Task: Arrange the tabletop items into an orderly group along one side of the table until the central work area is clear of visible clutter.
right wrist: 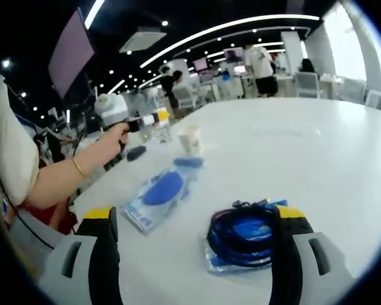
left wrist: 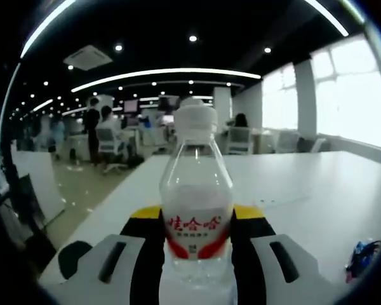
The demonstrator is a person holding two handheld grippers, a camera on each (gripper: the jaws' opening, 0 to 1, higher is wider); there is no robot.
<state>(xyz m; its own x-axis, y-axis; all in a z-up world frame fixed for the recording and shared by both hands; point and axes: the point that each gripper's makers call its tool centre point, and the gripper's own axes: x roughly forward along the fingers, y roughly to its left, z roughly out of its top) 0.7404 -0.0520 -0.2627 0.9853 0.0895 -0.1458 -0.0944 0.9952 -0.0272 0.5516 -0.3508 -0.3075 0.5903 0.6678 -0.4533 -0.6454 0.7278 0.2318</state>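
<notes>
A clear water bottle (left wrist: 197,171) with a white cap and a red-and-white label stands upright on the white table (left wrist: 305,184). My left gripper (left wrist: 198,213) is shut on it, a black yellow-tipped jaw pressing each side. In the right gripper view that same gripper (right wrist: 153,121), held by a person's hand (right wrist: 111,136), is with the bottle at the table's far left edge. My right gripper (right wrist: 195,213) hangs open low over the table. A coiled blue cable in a clear bag (right wrist: 244,238) lies against its right jaw.
A blue item in a clear packet (right wrist: 162,190) lies ahead of the right gripper, with a small paper cup (right wrist: 190,140) beyond it. A dark rounded object (right wrist: 136,152) sits near the left edge. The table's far side (right wrist: 317,140) is bare. People and office chairs stand behind.
</notes>
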